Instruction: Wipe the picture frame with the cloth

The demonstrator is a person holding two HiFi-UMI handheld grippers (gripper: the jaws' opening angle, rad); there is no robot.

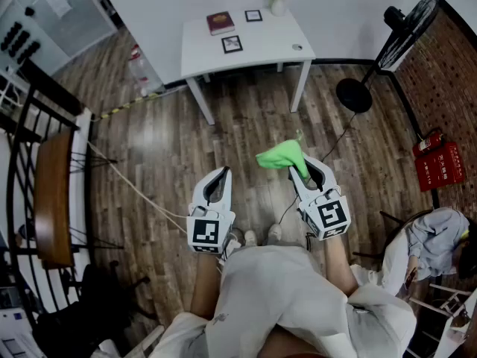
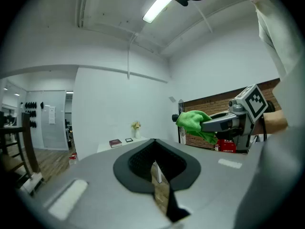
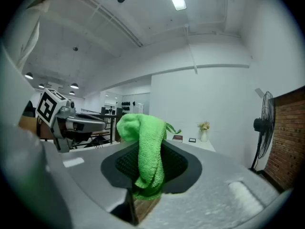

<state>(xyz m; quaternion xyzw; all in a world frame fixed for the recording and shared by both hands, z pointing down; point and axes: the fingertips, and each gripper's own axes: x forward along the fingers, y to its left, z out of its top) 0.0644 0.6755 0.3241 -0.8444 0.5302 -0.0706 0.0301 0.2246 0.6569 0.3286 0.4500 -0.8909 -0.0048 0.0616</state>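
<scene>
In the head view, my left gripper point(image 1: 220, 176) sits at the lower middle of the frame, its jaws closed on nothing. Beside it, my right gripper point(image 1: 304, 167) is clamped on a bright green terry cloth point(image 1: 280, 156), which bunches out past the tips above the wooden plank floor point(image 1: 164, 148). The small black picture frame point(image 1: 232, 44) lies flat on the white rectangular table point(image 1: 261, 54) at the upper middle, well apart from both tools. A second, smaller black frame point(image 1: 253, 16), a dark red book point(image 1: 220, 22) and a pale vase of flowers point(image 1: 277, 3) share the tabletop. What the frames hold is too small to make out.

In the left gripper view, the ribbed black pads meet at their tips, and only a sliver of floor shows through lower down. The table is tiny at centre left, and the picture frame is probably the dark speck beside the book.

In the right gripper view, the cloth hangs folded between the pads, its looped weave covering their middle. The table peeks out just right of it.
</scene>
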